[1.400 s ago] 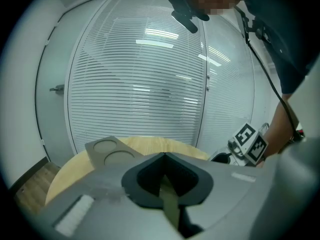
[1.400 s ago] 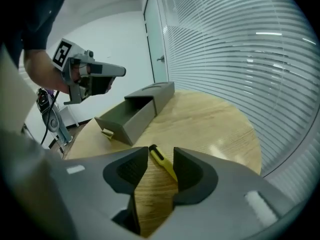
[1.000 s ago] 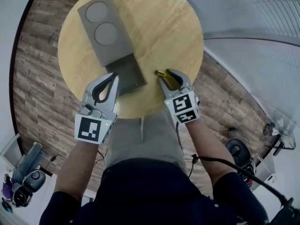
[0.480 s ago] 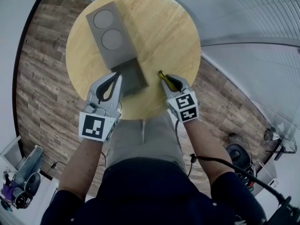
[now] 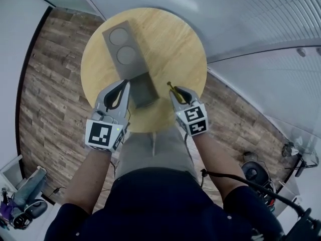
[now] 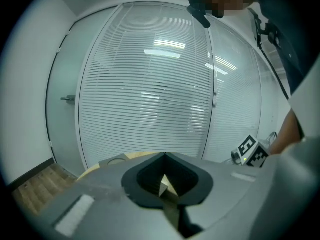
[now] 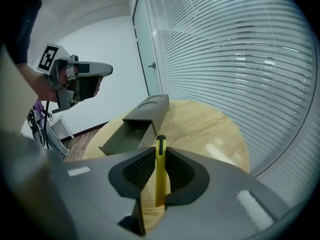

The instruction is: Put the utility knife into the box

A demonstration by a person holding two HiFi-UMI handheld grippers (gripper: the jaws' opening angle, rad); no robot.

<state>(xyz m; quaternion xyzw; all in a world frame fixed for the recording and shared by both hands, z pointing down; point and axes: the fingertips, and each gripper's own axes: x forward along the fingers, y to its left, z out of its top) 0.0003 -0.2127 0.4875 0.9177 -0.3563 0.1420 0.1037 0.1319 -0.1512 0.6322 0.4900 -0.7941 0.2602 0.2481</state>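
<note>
1. Wood-plank floor [image 5: 45, 84] fills the left of the head view, around a round wooden worktop [image 5: 170, 39] at upper centre.
2. On the worktop's left half lies a long grey box [image 5: 120, 44] with two round recesses in its top. Its drawer [image 5: 144, 90] is pulled out toward the lower edge of the frame and stands open.
3. Just left of the drawer's near end hangs the left gripper [image 5: 124, 84]. Its fingers [image 6: 142, 179] meet at the tips and pinch nothing; only a sliver of worktop shows through the gap behind them. Its marker cube [image 5: 103, 134] faces the head camera.
4. Right of the drawer, apart from it and outside the box, is the yellow utility knife [image 5: 172, 87]. The right gripper [image 5: 179, 92] has just been closing its fingers, and they now pinch the knife. In the right gripper view the knife stands upright between the dark pads, its black-topped end poking past the tips toward the box.
5. At the far right runs a glass wall [image 5: 271, 19] with horizontal blinds.
</note>
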